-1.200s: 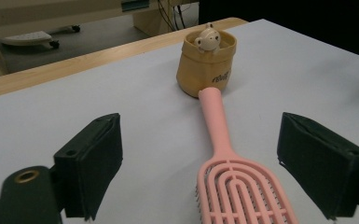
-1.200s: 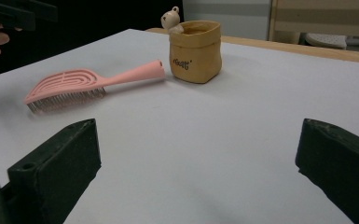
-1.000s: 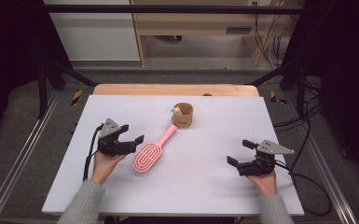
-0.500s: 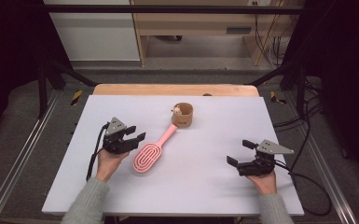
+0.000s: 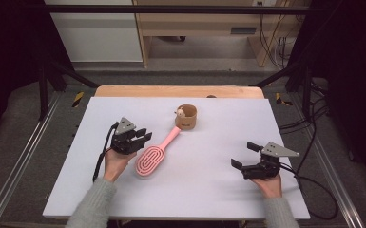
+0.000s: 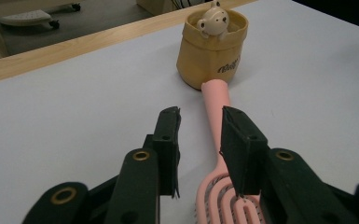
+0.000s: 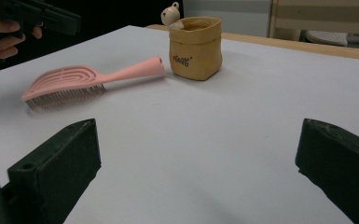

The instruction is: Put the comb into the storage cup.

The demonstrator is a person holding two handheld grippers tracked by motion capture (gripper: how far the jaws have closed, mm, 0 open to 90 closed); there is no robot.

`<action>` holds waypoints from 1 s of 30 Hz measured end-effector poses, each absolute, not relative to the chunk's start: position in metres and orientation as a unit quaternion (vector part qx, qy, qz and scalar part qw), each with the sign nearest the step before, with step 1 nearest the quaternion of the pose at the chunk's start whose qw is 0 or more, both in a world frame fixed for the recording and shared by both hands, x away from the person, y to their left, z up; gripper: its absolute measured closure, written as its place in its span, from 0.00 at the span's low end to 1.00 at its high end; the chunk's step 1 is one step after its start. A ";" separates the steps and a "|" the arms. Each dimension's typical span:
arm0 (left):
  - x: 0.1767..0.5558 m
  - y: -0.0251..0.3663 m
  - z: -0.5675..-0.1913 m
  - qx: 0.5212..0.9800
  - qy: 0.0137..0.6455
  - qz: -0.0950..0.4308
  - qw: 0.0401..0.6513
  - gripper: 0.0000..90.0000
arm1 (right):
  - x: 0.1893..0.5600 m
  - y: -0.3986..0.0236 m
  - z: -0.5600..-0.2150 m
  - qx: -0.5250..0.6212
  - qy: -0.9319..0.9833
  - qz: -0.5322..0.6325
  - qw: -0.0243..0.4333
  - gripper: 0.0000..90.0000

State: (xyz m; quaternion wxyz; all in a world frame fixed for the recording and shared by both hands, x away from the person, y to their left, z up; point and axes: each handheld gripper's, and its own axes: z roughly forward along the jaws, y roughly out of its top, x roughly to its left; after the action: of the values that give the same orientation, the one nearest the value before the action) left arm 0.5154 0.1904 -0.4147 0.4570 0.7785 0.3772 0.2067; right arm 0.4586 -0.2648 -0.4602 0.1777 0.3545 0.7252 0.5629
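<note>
A pink hairbrush (image 5: pixel 154 154) lies flat on the white table (image 5: pixel 209 190), its oval head toward the person and its handle running away on a slant until the tip touches the foot of a small tan pouch (image 5: pixel 187 117) with a little bear figure (image 5: pixel 181 113) perched on its rim.

The left gripper (image 5: pixel 142 136) sits just beside the brush head, on its left as seen from above. Its jaws have just been closing and now stand fairly narrow. In the left gripper view the left gripper (image 6: pixel 200 140) looks straight along the hairbrush (image 6: pixel 217 140): the handle runs up between the two black pads toward the pouch (image 6: pixel 212 58), and the head lies under the right-hand pad — yet neither pad presses on it, and nothing is gripped.

The right gripper (image 5: pixel 245 154) rests well apart from the brush, over near the right side of the table, held in the person's hand. Its jaws are spread wide with nothing between them. The right gripper view shows bare table between the jaws, and beyond it the hairbrush (image 7: pixel 88 79) lying bristles down, handle tip against the pouch (image 7: pixel 196 46) — with the other hand's gripper dark in the upper left corner.
</note>
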 end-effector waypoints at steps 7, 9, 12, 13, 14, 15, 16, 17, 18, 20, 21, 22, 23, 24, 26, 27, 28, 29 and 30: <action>0.520 0.180 -0.414 0.785 0.375 0.202 0.450 0.84 | 0.458 -0.265 -0.460 0.354 0.726 0.563 0.177 0.00; 0.523 0.175 -0.414 0.790 0.372 0.196 0.447 0.88 | 0.459 -0.265 -0.460 0.355 0.726 0.562 0.178 0.00; 0.525 0.172 -0.415 0.791 0.371 0.193 0.447 0.91 | 0.459 -0.265 -0.460 0.354 0.726 0.562 0.178 0.01; 0.527 0.169 -0.415 0.791 0.371 0.192 0.447 0.92 | 0.459 -0.265 -0.460 0.355 0.725 0.563 0.178 0.00; 0.527 0.169 -0.415 0.791 0.371 0.192 0.447 0.93 | 0.459 -0.265 -0.460 0.354 0.725 0.563 0.178 0.00; 0.528 0.168 -0.416 0.791 0.371 0.190 0.447 0.93 | 0.459 -0.265 -0.460 0.354 0.725 0.563 0.178 0.00; 0.530 0.166 -0.417 0.792 0.372 0.185 0.447 0.96 | 0.459 -0.265 -0.460 0.354 0.726 0.562 0.178 0.00; 0.530 0.166 -0.417 0.792 0.372 0.185 0.447 0.96 | 0.459 -0.265 -0.460 0.354 0.726 0.562 0.178 0.00; 0.531 0.165 -0.418 0.792 0.373 0.180 0.448 0.96 | 0.459 -0.265 -0.460 0.354 0.726 0.562 0.178 0.00; 0.533 0.164 -0.419 0.793 0.374 0.178 0.447 0.97 | 0.459 -0.265 -0.460 0.354 0.726 0.562 0.177 0.01; 0.534 0.163 -0.420 0.793 0.374 0.175 0.447 0.97 | 0.459 -0.265 -0.460 0.354 0.726 0.562 0.177 0.01; 0.536 0.160 -0.421 0.794 0.374 0.174 0.447 0.98 | 0.459 -0.265 -0.460 0.354 0.726 0.563 0.176 0.00; 0.536 0.159 -0.421 0.795 0.374 0.174 0.445 0.98 | 0.459 -0.265 -0.460 0.354 0.726 0.563 0.177 0.00; 0.537 0.157 -0.422 0.796 0.374 0.177 0.442 0.99 | 0.459 -0.265 -0.460 0.354 0.726 0.563 0.177 0.01; 0.538 0.156 -0.423 0.796 0.375 0.178 0.441 0.99 | 0.459 -0.265 -0.460 0.354 0.726 0.563 0.177 0.01; 0.540 0.155 -0.425 0.797 0.378 0.178 0.436 0.99 | 0.459 -0.265 -0.460 0.354 0.726 0.563 0.177 0.00; 0.541 0.154 -0.426 0.798 0.378 0.178 0.435 0.99 | 0.459 -0.265 -0.460 0.354 0.726 0.563 0.177 0.01; 0.541 0.154 -0.426 0.798 0.378 0.178 0.435 0.99 | 0.459 -0.265 -0.460 0.354 0.726 0.563 0.177 0.01; 0.543 0.153 -0.427 0.797 0.381 0.177 0.433 0.99 | 0.459 -0.265 -0.460 0.354 0.727 0.562 0.177 0.00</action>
State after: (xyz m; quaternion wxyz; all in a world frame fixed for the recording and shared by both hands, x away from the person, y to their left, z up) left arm 0.5432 0.1527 -0.4272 0.4329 0.7975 0.3813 0.1768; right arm 0.4588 -0.2646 -0.4605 0.1767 0.3538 0.7268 0.5617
